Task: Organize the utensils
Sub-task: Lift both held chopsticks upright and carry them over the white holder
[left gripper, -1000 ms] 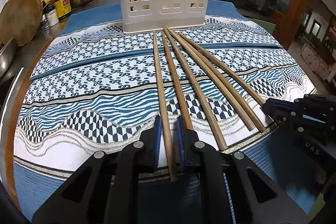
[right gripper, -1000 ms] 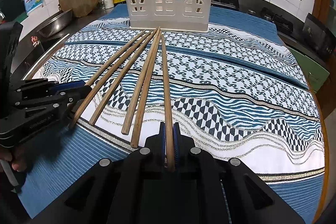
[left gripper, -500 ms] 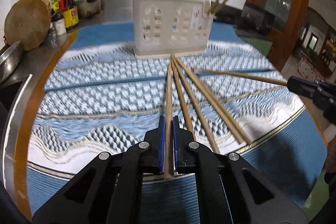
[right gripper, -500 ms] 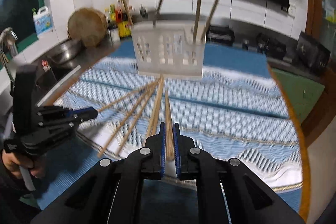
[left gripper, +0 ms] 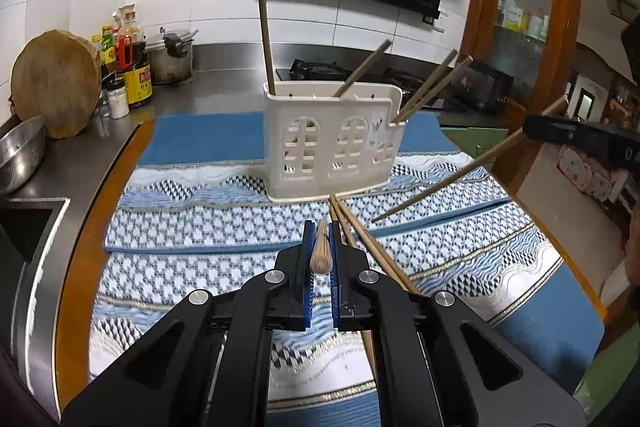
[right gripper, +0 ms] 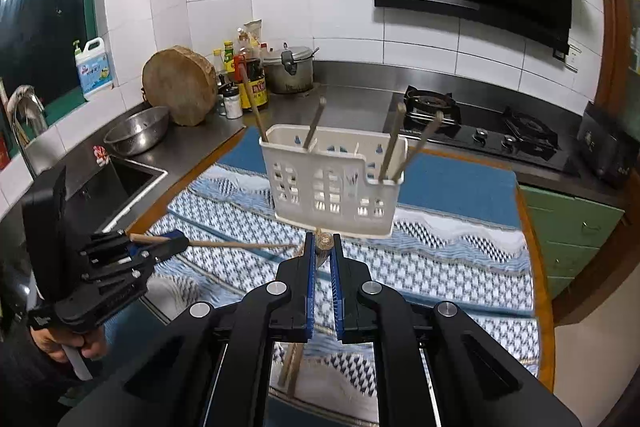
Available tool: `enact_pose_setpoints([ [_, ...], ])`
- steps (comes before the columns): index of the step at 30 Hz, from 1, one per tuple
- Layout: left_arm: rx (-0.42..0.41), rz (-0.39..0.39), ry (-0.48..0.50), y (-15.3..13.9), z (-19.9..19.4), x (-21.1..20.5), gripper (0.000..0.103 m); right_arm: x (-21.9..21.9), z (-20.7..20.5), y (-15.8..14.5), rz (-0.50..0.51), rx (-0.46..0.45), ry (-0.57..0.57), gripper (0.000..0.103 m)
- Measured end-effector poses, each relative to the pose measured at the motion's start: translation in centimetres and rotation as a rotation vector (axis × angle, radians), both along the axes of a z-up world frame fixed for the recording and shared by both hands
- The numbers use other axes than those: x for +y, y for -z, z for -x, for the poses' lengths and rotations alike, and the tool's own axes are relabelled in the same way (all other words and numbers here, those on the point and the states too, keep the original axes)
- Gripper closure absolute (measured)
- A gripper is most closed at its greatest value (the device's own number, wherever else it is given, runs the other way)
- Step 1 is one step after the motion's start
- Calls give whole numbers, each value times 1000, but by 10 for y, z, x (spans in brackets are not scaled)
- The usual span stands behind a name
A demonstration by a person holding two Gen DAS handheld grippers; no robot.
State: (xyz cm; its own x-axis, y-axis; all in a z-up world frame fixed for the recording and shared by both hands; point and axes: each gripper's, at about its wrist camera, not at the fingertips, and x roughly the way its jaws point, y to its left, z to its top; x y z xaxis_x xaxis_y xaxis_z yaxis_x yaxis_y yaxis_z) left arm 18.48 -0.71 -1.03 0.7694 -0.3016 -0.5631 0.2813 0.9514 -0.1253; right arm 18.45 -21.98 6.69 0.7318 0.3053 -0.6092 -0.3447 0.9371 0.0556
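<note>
Both grippers were clamped on one chopstick each: the left gripper (left gripper: 321, 227) held a chopstick (left gripper: 321, 255) end-on above the patterned cloth (left gripper: 200, 219), and the right gripper (right gripper: 322, 238) pinched its own chopstick (right gripper: 323, 242), also seen as a long stick (left gripper: 460, 175) slanting in the air. One white utensil caddy (left gripper: 332, 151) stood upright on the cloth, well inside its edges, with four chopsticks leaning in it: two in the taller section, two in the lower right compartment (left gripper: 394, 143). About three loose chopsticks (left gripper: 360, 231) lay fanned on the cloth in front of the caddy. Bare cloth lay open on both sides.
</note>
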Motion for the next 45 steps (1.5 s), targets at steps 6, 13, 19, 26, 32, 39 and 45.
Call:
enact_pose_setpoints([
  [6,0,-10,27,-29,-24,1,98,0,-26,-46,8,-20,0,96],
  [13,-24,-40,34,-56,-45,2,98,-1,-51,-94,78,-46,21,96],
  [19,-55,-30,25,-79,-56,9,98,-3,-72,-111,108,-61,49,96],
  [26,-174,0,19,-134,-63,8,98,1,-109,-86,149,-6,76,96],
  [32,-279,-5,16,-174,-82,-7,98,-4,-133,-56,135,58,78,96],
  [39,-260,-31,-18,-164,-122,-26,98,-8,-142,-39,136,70,62,96],
  [45,-188,-20,-36,-133,-146,-25,98,-8,-145,-32,124,78,54,96],
])
